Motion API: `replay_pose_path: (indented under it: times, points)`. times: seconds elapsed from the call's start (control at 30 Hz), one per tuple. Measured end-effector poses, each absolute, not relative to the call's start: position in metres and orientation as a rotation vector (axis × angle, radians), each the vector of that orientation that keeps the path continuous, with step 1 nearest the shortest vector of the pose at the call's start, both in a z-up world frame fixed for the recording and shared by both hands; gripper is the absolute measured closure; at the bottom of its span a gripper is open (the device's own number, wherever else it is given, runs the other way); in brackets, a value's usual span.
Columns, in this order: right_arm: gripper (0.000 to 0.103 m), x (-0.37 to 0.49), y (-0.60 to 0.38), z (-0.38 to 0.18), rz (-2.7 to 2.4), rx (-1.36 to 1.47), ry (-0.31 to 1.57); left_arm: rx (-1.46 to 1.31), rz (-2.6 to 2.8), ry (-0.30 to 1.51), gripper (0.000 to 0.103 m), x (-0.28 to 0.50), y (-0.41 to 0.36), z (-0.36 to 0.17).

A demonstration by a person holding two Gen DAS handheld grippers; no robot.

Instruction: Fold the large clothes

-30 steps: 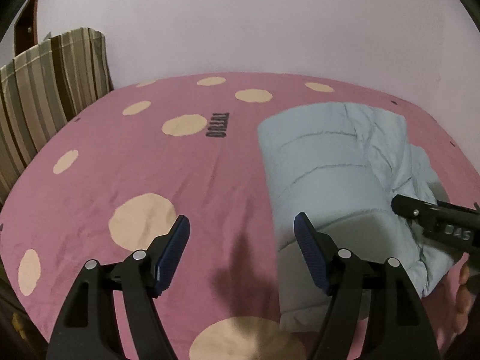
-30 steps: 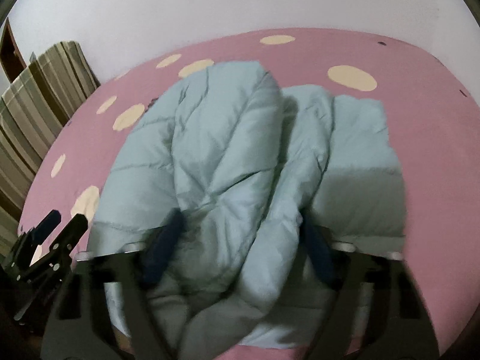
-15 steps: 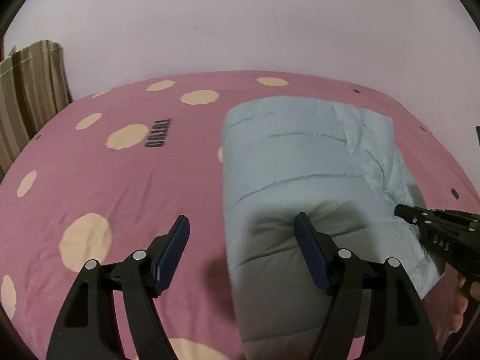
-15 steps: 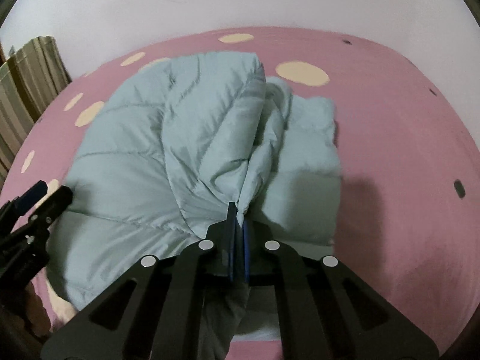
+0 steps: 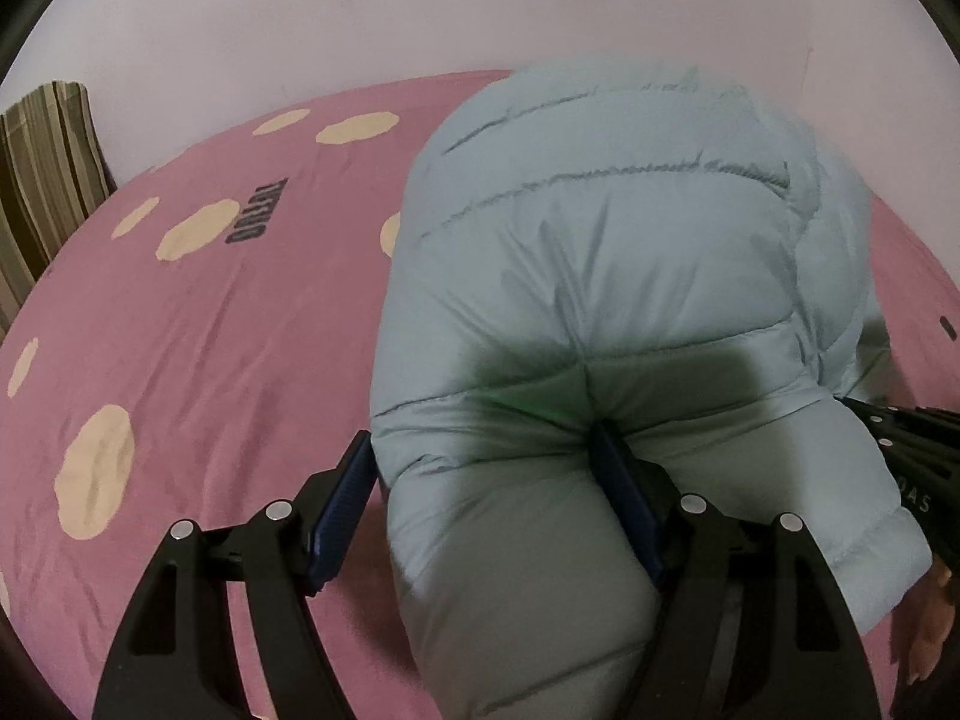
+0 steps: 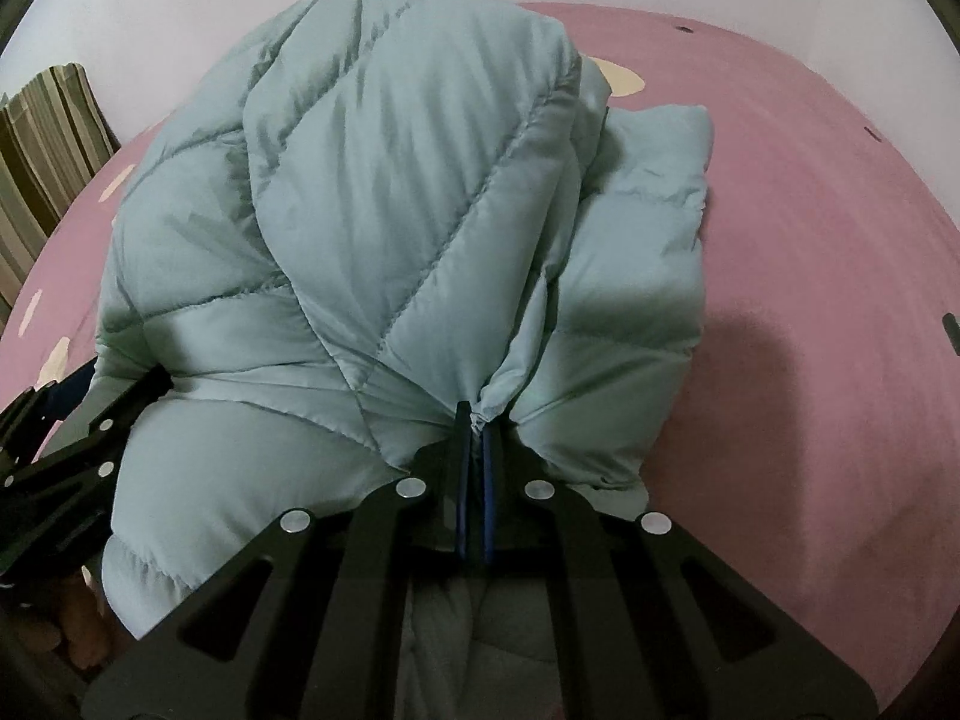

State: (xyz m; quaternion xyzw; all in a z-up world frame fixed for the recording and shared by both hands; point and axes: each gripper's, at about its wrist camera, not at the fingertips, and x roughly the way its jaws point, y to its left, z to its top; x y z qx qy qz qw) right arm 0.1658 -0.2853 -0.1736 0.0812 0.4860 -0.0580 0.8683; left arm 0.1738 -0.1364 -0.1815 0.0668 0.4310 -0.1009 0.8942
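Observation:
A pale blue quilted puffer jacket (image 5: 600, 276) lies folded in a bulky bundle on a pink bed cover (image 5: 198, 324) with cream spots. My left gripper (image 5: 486, 504) is open, with the jacket's near left edge between its blue pads; the right pad presses into the fabric. My right gripper (image 6: 474, 420) is shut on a bunched fold of the jacket (image 6: 390, 210) and holds it lifted toward the camera. The left gripper also shows at the left edge of the right wrist view (image 6: 66, 438).
A striped cushion (image 5: 42, 180) stands at the bed's far left against the pale wall (image 5: 420, 0). Pink cover (image 6: 828, 300) stretches to the right of the jacket. A bare hand (image 5: 930, 618) shows at the lower right of the left wrist view.
My right gripper closed on a jacket fold and lifted it. My left gripper moved right and forward until the jacket's edge sat between its open fingers.

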Motion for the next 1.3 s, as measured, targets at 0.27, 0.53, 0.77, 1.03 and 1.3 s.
replay_pose_path:
  times: [0.27, 0.53, 0.77, 1.03, 1.3]
  points:
    - [0.099, 0.157, -0.278, -0.159, -0.154, 0.161, 0.986, 0.152, -0.194, 0.860, 0.031, 0.165, -0.139, -0.171]
    - [0.097, 0.124, -0.239, -0.109, -0.114, 0.079, 0.856, 0.157, -0.187, 0.862, 0.031, 0.164, -0.138, -0.166]
    - [0.099, 0.129, -0.240, -0.146, -0.099, 0.060, 0.973, 0.135, -0.200, 0.883, 0.031, 0.168, -0.135, -0.168]
    - [0.101, 0.133, -0.242, -0.164, -0.107, 0.073, 0.973, 0.127, -0.203, 0.894, 0.031, 0.172, -0.134, -0.174]
    - [0.101, 0.130, -0.242, -0.164, -0.120, 0.048, 0.950, 0.136, -0.198, 0.885, 0.031, 0.170, -0.134, -0.176]
